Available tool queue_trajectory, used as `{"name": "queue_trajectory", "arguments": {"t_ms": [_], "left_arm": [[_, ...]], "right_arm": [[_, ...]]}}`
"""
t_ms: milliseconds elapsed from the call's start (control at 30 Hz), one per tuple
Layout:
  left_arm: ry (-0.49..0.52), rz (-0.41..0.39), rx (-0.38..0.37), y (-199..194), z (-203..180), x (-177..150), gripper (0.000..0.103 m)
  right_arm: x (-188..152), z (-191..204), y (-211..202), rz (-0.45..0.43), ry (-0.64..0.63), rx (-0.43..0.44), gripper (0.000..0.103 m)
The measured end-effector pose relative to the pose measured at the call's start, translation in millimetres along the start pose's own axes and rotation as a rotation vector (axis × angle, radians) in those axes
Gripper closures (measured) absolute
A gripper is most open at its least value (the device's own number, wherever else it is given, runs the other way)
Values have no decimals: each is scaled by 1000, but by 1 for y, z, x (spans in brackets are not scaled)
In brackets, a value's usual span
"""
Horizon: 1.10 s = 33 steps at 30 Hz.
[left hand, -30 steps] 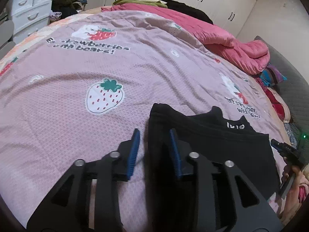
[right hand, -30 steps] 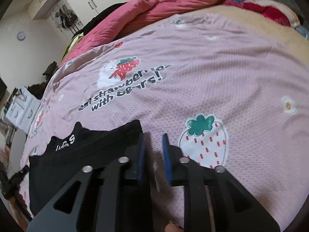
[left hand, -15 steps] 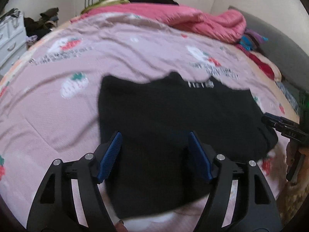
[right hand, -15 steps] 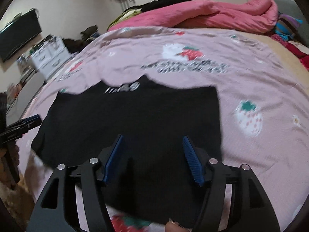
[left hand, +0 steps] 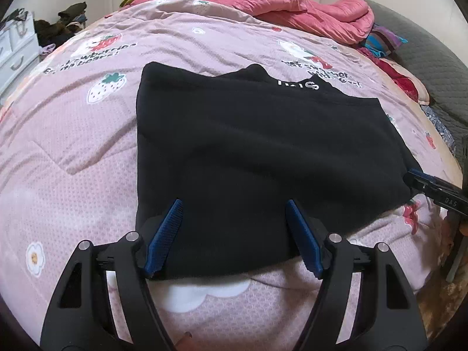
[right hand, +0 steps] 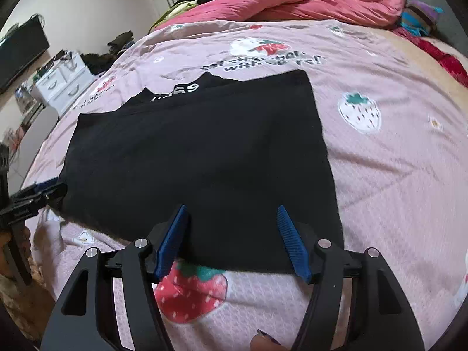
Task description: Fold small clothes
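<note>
1 black garment [left hand: 263, 146] lies flat on the pink strawberry bedspread [left hand: 73, 152] of the bed. 2 grippers hover at its near edge: the left gripper [left hand: 234, 234] and right gripper [right hand: 232, 238] both stand wide, gripping nothing. 1 pink quilt [left hand: 307, 8] is bunched behind.

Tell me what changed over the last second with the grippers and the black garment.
Both grippers let go: the left gripper and right gripper, a second ago nearly closed at the black garment's far corners, now stand open and drawn back to its near edge, holding nothing. The garment lies folded flat, in the same spot on the pink strawberry bedspread; the pink quilt is unchanged.
</note>
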State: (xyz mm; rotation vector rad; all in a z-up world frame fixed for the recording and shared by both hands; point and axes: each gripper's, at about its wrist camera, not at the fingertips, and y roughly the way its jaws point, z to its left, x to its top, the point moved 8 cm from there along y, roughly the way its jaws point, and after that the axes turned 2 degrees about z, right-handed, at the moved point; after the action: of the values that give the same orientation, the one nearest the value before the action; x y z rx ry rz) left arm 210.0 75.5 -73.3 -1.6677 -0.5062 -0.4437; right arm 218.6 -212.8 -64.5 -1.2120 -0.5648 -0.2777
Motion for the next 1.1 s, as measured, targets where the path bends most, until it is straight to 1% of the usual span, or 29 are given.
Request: {"name": "queue_trajectory", "arguments": {"t_ms": [133, 167, 233, 333, 500, 533, 567, 600, 667, 767, 833, 900, 967, 1000, 1100], "left_arm": [[-21, -11, -10, -4, 1, -3, 39], [-29, -17, -17, -6, 2, -4, 39], [-48, -28, -31, -10, 3, -6, 39], [-70, -44, -48, -17, 7, -8, 39], [-106, -74, -70, -30, 11, -12, 39], [-113, -79, -71, -32, 13, -13, 38], [-119, -83, -68, -34, 15, -13, 37], [-129, -87, -58, -37, 18, -15, 34], [-145, -90, -52, -40, 23, -18, 32], [-174, -93, -26, -43, 35, -24, 31], [-187, -96, -5, -45, 43, -27, 26], [-205, -99, 19, -47, 52, -29, 18], [-218, -98, 39, -49, 59, -29, 15], [-222, -97, 48, -49, 63, -28, 10], [-231, -94, 73, -51, 75, -24, 9]], "right_arm": [[-3, -4, -7, -20, 41, 18, 39], [-4, -4, -9, -26, 51, 28, 37], [-7, -4, -13, -37, 62, 47, 29], [-11, -3, -20, -58, 68, 56, 24], [-14, -3, -31, -93, 77, 52, 23], [-14, -2, -33, -99, 80, 55, 15], [-14, -1, -36, -109, 86, 59, 11], [-14, 0, -38, -116, 89, 62, 9], [-14, 6, -42, -121, 86, 76, 9], [-13, 18, -44, -133, 54, 76, 8], [-12, 32, -44, -138, 16, 73, 8], [-12, 49, -43, -138, -30, 75, 7], [-12, 66, -41, -137, -77, 79, 7], [-13, 79, -38, -133, -111, 82, 6], [-15, 113, -31, -119, -204, 94, 6]]}}
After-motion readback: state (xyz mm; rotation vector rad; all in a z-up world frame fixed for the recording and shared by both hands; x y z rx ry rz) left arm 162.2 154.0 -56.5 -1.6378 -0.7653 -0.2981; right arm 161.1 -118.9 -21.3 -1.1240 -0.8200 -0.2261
